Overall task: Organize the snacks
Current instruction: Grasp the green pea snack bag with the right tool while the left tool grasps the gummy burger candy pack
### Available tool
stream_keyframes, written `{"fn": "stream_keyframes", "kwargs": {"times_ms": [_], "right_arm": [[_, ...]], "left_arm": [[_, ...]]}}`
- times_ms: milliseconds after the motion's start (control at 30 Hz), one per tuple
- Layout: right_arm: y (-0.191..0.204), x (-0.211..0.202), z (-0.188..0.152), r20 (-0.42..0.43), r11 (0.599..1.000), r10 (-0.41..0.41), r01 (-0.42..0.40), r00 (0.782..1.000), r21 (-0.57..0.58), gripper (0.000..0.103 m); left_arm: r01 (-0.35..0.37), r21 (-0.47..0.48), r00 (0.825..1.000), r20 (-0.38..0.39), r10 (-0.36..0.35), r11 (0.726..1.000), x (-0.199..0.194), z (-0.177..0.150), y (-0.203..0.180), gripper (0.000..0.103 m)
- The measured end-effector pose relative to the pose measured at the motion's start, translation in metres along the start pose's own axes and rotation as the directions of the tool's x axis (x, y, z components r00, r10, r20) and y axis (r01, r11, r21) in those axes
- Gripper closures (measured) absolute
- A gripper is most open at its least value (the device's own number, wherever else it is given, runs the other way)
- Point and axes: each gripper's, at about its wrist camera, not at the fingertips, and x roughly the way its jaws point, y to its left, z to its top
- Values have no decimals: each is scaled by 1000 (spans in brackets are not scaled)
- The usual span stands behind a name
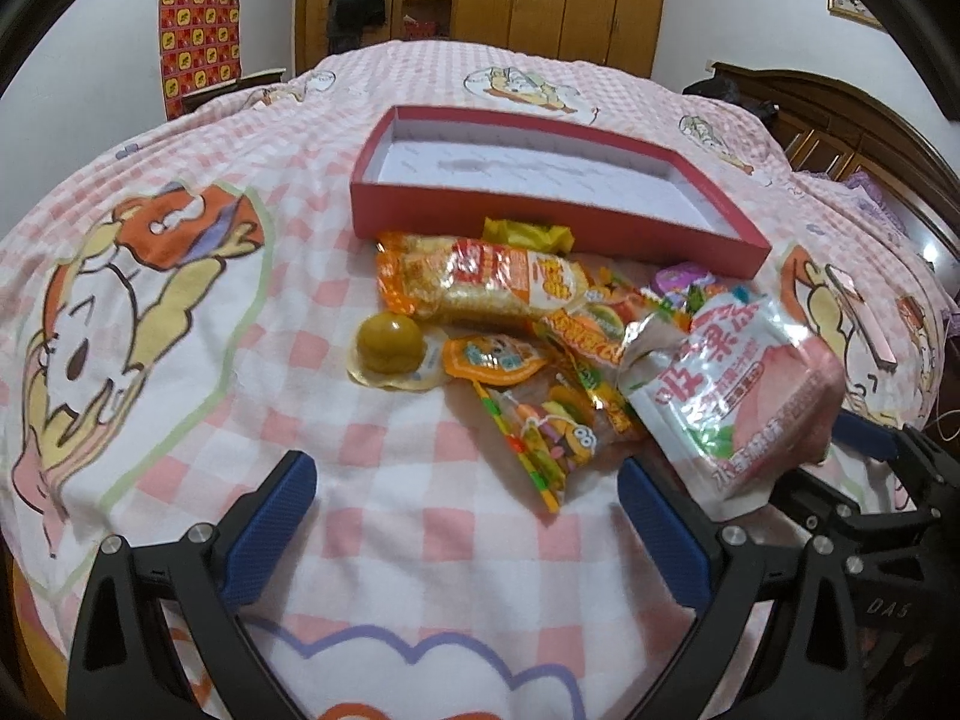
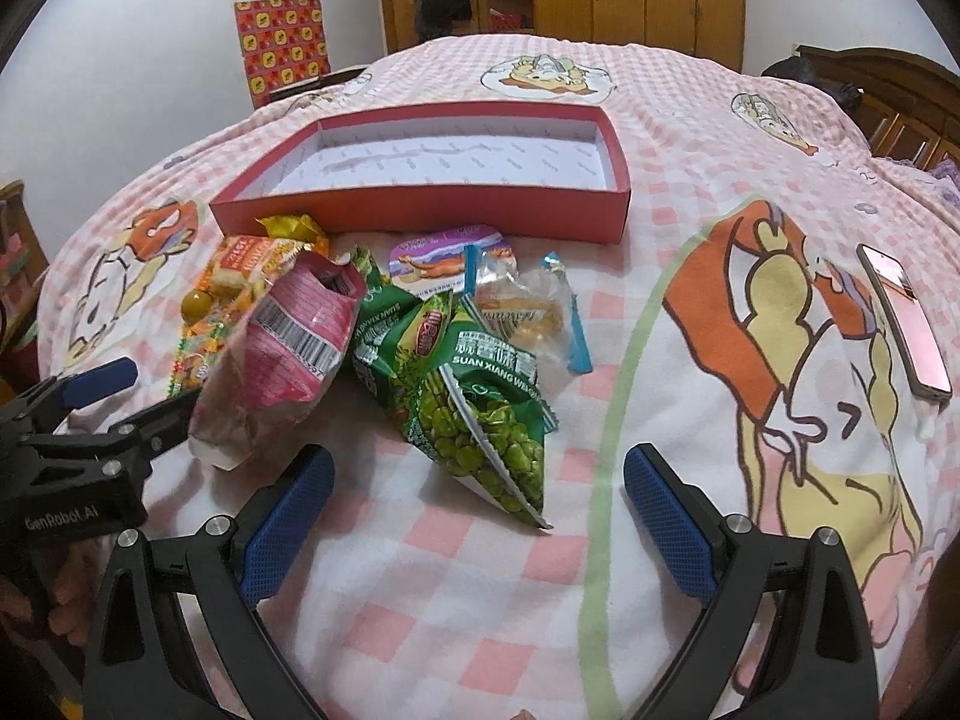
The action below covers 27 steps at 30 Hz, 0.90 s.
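Both grippers spread, empty: left gripper [image 1: 465,516], right gripper [image 2: 477,510]. Snack pile [image 2: 372,324] just in front of red box [image 2: 420,210], box empty. Suggest: pinch green pea pack [image 2: 486,432] by edge, lift over near wall.

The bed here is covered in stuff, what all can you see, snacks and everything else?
Red box: one, white inside, empty, behind the snacks.
Pink pouch: one, left of the pile.
Green pea packets: at least two, centre front.
Clear-wrapped pastry: one, blue ends, right of the pile.
Orange cracker pack: one, before the box.
Yellow-green jelly cup: one, left edge of the pile.
Pink phone: one, far right.
Checked bedspread: pink and white, cartoon prints.
Left gripper: open, empty.
Right gripper: open, empty.
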Motion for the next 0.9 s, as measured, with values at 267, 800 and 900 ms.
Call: {"fn": "stream_keyframes", "kwargs": {"times_ms": [267,800,900], "right_arm": [[-6,-11,4,29,999,27,-26,999,-37,4],[-30,-8,9,3,997,78,-78,997,-7,15],[-31,-4,9,-7,995,98,-98,995,3,27]], "left_arm": [[-9,7,999,30,9,1000,-13,7,9,2],[53,76,998,-38,-50,996,15,7,-14,23],[44,88,998,-38,-41,995,19,8,-18,28]]}}
